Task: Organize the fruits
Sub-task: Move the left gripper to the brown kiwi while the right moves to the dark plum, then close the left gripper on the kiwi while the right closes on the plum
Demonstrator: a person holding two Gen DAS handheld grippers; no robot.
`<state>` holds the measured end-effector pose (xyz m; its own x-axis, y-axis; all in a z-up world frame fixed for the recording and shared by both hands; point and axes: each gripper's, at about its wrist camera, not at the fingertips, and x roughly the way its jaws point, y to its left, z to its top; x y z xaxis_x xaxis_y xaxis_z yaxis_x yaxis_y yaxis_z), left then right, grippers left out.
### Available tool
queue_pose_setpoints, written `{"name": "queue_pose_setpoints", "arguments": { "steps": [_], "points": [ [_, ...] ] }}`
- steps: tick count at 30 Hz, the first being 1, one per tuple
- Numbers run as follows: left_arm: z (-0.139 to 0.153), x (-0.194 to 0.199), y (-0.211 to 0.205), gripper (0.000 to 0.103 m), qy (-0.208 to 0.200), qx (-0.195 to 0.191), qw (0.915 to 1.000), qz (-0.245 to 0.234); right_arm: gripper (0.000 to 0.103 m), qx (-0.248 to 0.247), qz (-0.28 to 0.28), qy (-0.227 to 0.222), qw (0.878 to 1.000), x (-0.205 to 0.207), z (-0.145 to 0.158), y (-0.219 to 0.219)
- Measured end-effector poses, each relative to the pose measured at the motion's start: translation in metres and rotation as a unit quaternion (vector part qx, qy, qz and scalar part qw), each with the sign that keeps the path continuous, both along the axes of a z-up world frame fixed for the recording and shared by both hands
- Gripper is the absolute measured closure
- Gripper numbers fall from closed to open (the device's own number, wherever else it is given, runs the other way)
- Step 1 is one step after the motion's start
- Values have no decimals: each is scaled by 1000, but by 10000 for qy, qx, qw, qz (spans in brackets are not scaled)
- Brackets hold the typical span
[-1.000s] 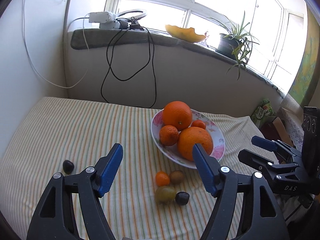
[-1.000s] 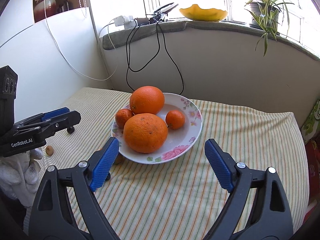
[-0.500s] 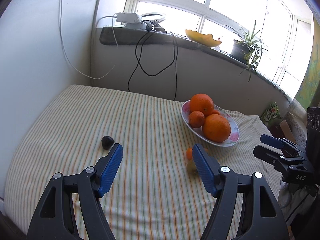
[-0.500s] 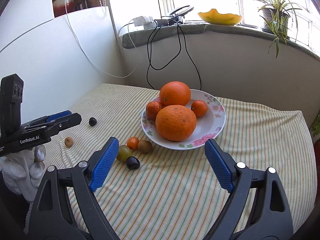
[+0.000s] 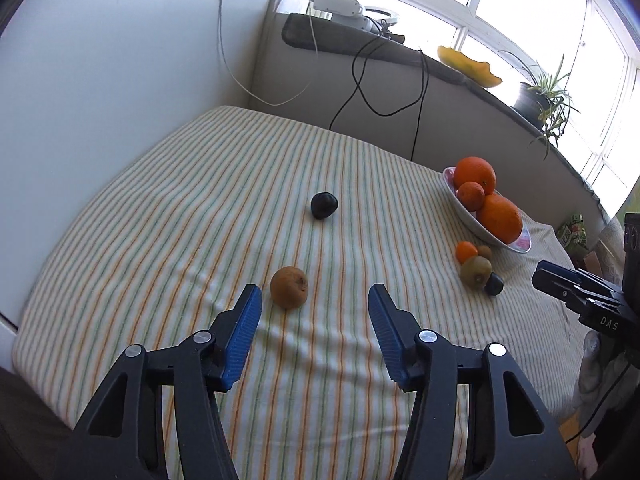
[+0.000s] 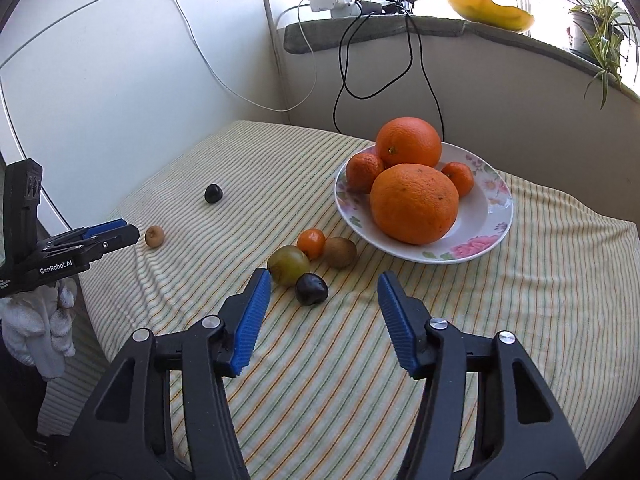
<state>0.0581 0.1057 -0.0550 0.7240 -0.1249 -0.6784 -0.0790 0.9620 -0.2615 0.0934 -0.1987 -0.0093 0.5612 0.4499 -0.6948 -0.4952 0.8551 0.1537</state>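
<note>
A flowered plate (image 6: 494, 220) holds two big oranges (image 6: 414, 202) and two small mandarins (image 6: 459, 177); it also shows in the left wrist view (image 5: 520, 242). Beside it on the cloth lie a small mandarin (image 6: 312, 242), a kiwi (image 6: 339, 252), a green plum (image 6: 288, 265) and a dark plum (image 6: 312, 289). My right gripper (image 6: 324, 302) is open, just before the dark plum. My left gripper (image 5: 314, 318) is open and empty, with a brown wrinkled fruit (image 5: 289, 287) just ahead between its tips. A dark fruit (image 5: 324, 205) lies farther off.
The striped cloth (image 5: 200, 200) covers a table set against white walls on the left and back. Black and white cables (image 6: 400, 60) hang from the sill behind. A yellow bowl (image 6: 490, 12) and a potted plant (image 6: 592, 36) stand on the sill.
Both grippers have pulled back and swung left. The left one now faces the brown fruit at the table's left; the right one now has the loose fruit cluster close before it.
</note>
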Motion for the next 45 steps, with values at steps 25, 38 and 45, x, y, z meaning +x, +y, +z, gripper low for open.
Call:
{"name": "queue_pose_setpoints", "arguments": {
  "steps": [25,38,45],
  "points": [
    [-24,23,9,66,268,-2,9996,25,72,-417,226,423,9980,21,-38,30],
    [-25,30,5,79,300,146,9994,-98,77,-584,274,450,9969,27,-44,43],
    [-24,27,5,80,243,94,9996,-101,78,-541,248,464,9971,27,-45,43]
  ]
}}
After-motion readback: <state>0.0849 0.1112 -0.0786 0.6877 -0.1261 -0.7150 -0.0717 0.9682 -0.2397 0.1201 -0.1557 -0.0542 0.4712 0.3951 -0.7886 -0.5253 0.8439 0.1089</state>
